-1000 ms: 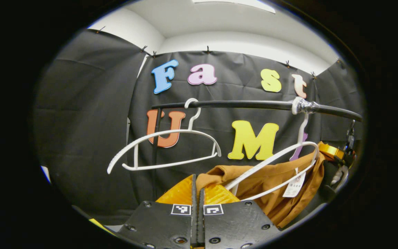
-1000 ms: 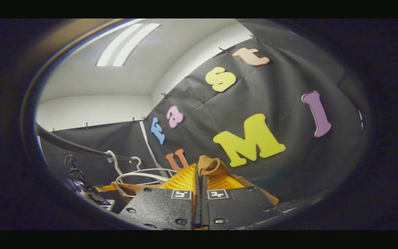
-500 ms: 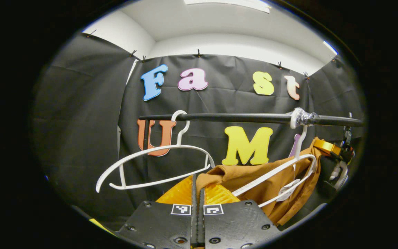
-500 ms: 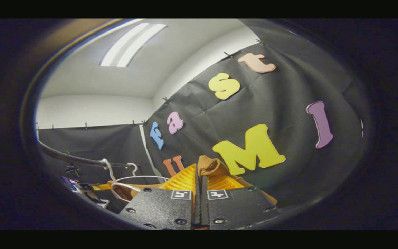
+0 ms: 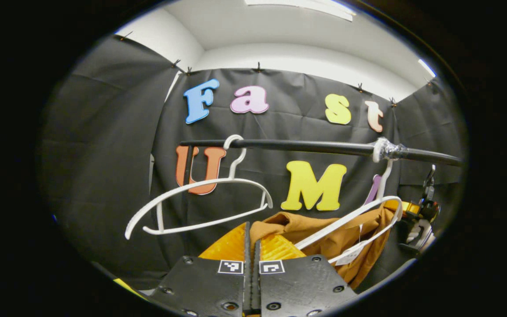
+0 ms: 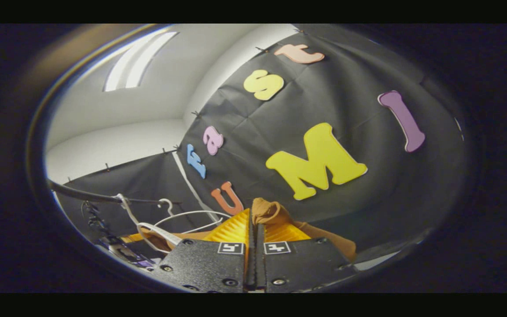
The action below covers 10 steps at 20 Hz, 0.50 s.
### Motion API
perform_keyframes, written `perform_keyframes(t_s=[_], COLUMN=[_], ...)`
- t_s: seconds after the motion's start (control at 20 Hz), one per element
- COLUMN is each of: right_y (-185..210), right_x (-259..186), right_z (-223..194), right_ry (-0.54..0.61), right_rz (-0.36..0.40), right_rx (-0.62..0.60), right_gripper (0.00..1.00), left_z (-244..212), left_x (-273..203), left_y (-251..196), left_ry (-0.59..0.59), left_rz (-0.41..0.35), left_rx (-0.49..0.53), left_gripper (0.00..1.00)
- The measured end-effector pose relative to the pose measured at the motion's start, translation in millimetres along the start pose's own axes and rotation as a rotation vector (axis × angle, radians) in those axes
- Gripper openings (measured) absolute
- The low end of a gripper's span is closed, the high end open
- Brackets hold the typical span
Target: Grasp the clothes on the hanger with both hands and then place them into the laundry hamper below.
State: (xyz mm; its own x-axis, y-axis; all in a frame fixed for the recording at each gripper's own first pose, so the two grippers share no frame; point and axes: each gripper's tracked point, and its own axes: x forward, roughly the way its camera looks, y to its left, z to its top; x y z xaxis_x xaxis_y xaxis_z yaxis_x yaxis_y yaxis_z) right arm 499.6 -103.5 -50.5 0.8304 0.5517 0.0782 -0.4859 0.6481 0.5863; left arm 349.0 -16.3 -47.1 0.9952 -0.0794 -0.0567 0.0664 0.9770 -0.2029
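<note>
A soft, brown, crumpled garment [image 5: 324, 229] drapes over a thin white plastic hanger [image 5: 359, 220] on a dark rail [image 5: 306, 146]. Each end is pinched: the left hand-held gripper [image 5: 251, 240] and right hand-held gripper [image 6: 253, 220] are both clenched on the cloth. Grasping looks done; lifting it off and lowering it to the hamper remain. A bare hanger [image 5: 200, 202] hangs beside it.

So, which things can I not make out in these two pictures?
- Laundry hamper: below both views' lower edges.
- Brown garment: its lower part is cut off behind the left gripper in the left gripper view.
- White tag: too small to read.
- Right gripper: how much cloth it pinches, hidden between the fingers.
</note>
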Motion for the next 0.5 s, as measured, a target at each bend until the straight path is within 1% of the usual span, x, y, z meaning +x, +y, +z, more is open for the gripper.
perform_keyframes(t_s=[0.05,0.1,0.2,0.25,0.3,0.35,0.4,0.45,0.5], right_y=[-0.3,-2.0,-11.2,-15.5,-18.0,-20.6,-23.7,-24.8,-23.6], right_x=[3.1,3.8,7.9,8.9,5.6,4.7,4.4,3.1,0.0], right_z=[-5.8,-10.8,-23.5,-28.0,-34.7,-41.6,-50.3,-60.3,-69.2], right_ry=[0.024,0.032,0.054,0.058,0.071,0.078,0.089,0.102,0.116], right_rz=[0.018,0.035,0.051,0.057,0.062,0.061,0.050,0.042,0.034], right_rx=[0.046,0.078,0.157,0.217,0.261,0.285,0.294,0.284,0.274], right_gripper=[0.04,0.04,0.04,0.04,0.04,0.04,0.04,0.03,0.04], left_z=[-2.9,-8.0,-18.0,-20.9,-24.7,-30.9,-37.2,-42.8,-47.8], left_x=[-1.5,-3.4,0.0,-4.1,-4.8,-8.3,-10.7,-12.9,-14.6], left_y=[3.7,8.3,12.1,12.7,13.7,18.8,20.4,22.7,25.6], left_ry=[-0.002,0.002,0.005,0.003,0.006,0.014,0.022,0.034,0.043], left_rz=[-0.005,-0.010,-0.024,-0.034,-0.029,-0.018,-0.009,0.006,0.022], left_rx=[-0.018,-0.036,-0.069,-0.091,-0.101,-0.097,-0.093,-0.088,-0.086], left_gripper=[0.00,0.04,0.03,0.00,0.04,0.00,0.00,0.04,0.04])
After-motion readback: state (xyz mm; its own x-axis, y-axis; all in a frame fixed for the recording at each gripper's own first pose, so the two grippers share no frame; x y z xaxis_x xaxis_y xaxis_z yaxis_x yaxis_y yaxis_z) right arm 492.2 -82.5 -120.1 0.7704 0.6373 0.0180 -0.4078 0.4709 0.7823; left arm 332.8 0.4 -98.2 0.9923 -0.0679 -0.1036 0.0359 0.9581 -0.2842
